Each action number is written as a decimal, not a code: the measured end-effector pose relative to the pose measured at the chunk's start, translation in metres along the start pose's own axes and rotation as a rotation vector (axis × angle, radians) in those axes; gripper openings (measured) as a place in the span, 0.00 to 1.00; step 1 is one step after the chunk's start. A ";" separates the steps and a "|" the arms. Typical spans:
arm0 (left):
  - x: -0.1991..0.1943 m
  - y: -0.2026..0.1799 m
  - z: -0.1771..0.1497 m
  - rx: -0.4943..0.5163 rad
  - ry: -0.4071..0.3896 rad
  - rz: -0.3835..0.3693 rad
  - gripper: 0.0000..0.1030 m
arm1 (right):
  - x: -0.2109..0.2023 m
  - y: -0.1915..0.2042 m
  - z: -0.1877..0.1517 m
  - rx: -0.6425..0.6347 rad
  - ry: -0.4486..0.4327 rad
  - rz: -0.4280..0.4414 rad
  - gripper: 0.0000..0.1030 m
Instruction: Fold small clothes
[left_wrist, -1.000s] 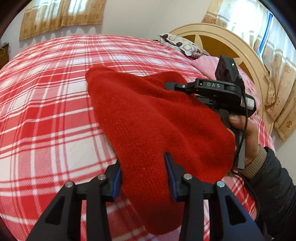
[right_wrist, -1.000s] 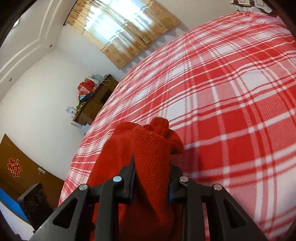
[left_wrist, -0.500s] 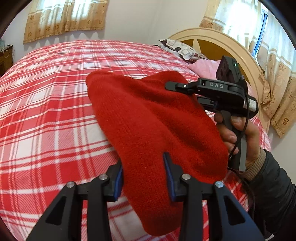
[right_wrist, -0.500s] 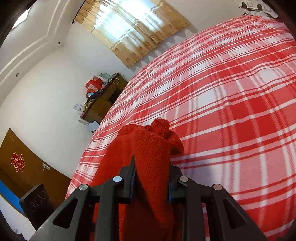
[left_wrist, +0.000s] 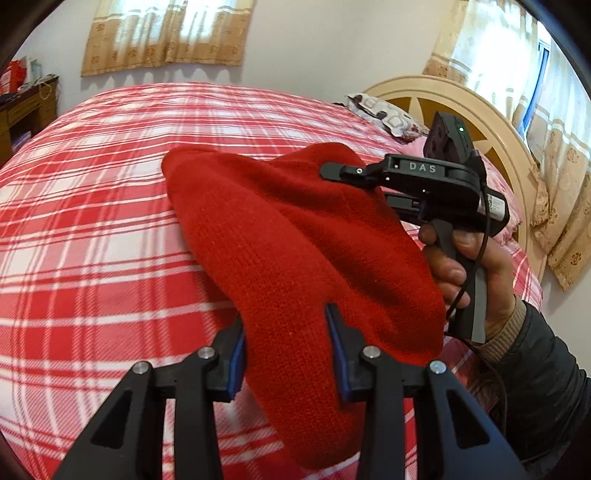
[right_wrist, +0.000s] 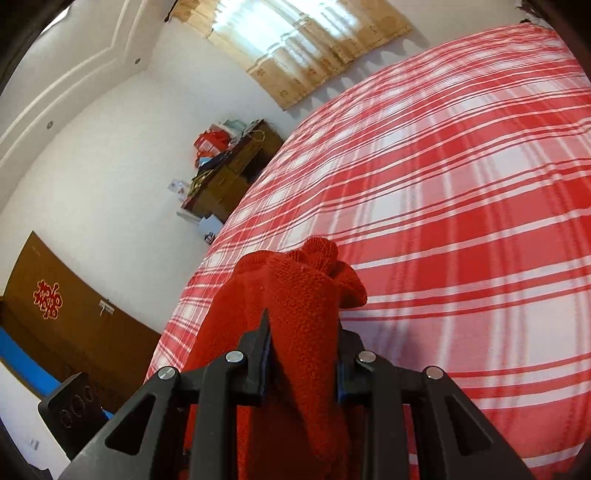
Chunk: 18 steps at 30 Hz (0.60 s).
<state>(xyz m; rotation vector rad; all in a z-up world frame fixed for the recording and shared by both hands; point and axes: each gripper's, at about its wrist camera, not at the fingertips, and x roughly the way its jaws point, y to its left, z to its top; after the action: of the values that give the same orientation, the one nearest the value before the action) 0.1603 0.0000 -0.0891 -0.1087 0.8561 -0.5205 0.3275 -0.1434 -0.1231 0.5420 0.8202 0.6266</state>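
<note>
Left wrist – one red knit hat (left_wrist: 295, 236), two hand-held grippers clamping it.

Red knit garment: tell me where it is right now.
The red knit garment is held up over the plaid bedspread, clamped between the left gripper and the right gripper, headboard to its right.

The knit garment (left_wrist: 295, 240) hung above the bed (left_wrist: 92, 229), between both grippers; the pillow (left_wrist: 384, 114) lay against the headboard (left_wrist: 480, 122) behind it.

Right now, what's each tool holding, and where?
Both grip the red knit garment: left tool on one edge, right tool on a bunched edge.
</note>
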 end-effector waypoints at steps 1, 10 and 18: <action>-0.003 0.004 -0.001 -0.008 -0.003 0.005 0.39 | 0.006 0.005 -0.001 -0.005 0.009 0.003 0.25; -0.025 0.029 -0.014 -0.051 -0.022 0.051 0.39 | 0.051 0.045 -0.012 -0.049 0.085 0.036 0.25; -0.045 0.052 -0.022 -0.074 -0.044 0.095 0.39 | 0.083 0.074 -0.014 -0.076 0.138 0.065 0.25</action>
<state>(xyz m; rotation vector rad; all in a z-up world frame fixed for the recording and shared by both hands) 0.1402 0.0692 -0.0879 -0.1456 0.8330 -0.3960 0.3384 -0.0322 -0.1235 0.4611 0.9077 0.7580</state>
